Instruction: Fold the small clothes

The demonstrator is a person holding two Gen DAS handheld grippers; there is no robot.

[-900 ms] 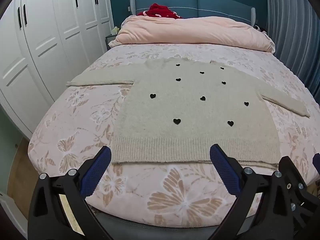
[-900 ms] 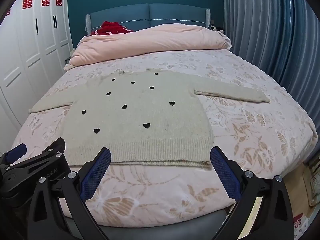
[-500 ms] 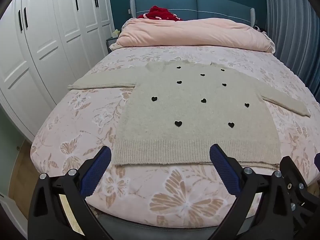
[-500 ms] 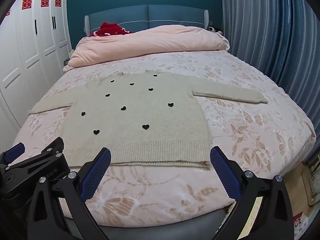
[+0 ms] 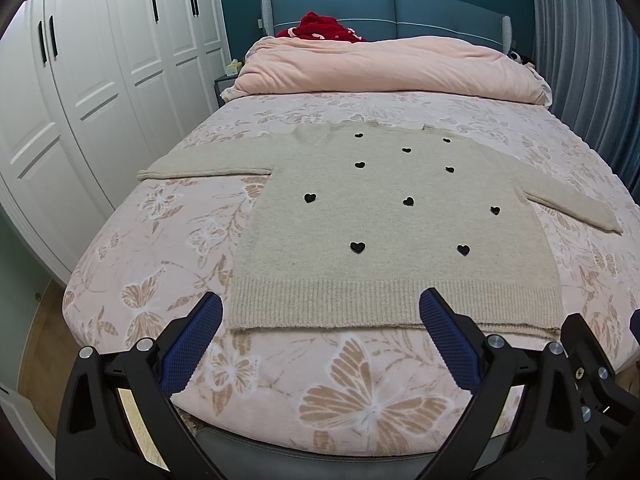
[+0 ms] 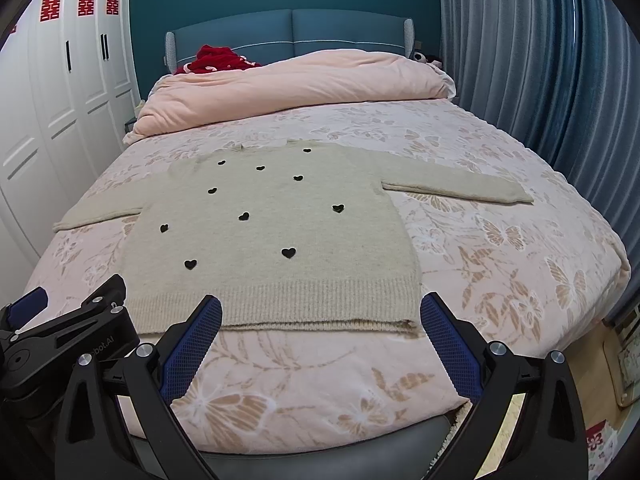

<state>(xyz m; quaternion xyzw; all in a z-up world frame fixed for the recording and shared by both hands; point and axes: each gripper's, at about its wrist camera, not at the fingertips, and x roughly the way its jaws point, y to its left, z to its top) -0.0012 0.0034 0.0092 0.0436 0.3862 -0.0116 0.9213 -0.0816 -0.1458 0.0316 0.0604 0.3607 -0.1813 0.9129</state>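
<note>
Sweater [image 5: 396, 232] slightly lower in view than before

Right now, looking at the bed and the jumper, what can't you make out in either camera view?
- Beige knitted jumper with black hearts: its underside is hidden against the floral pink bedspread, both views.
- Red fabric bundle: mostly hidden behind the rolled pink duvet.
- Small object at the duvet's right end: too small to identify.

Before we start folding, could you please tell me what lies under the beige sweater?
The sweater lies flat on the floral bedspread, which shows all round it. Whatever is beneath its body is covered; no bulges suggest anything there.
</note>
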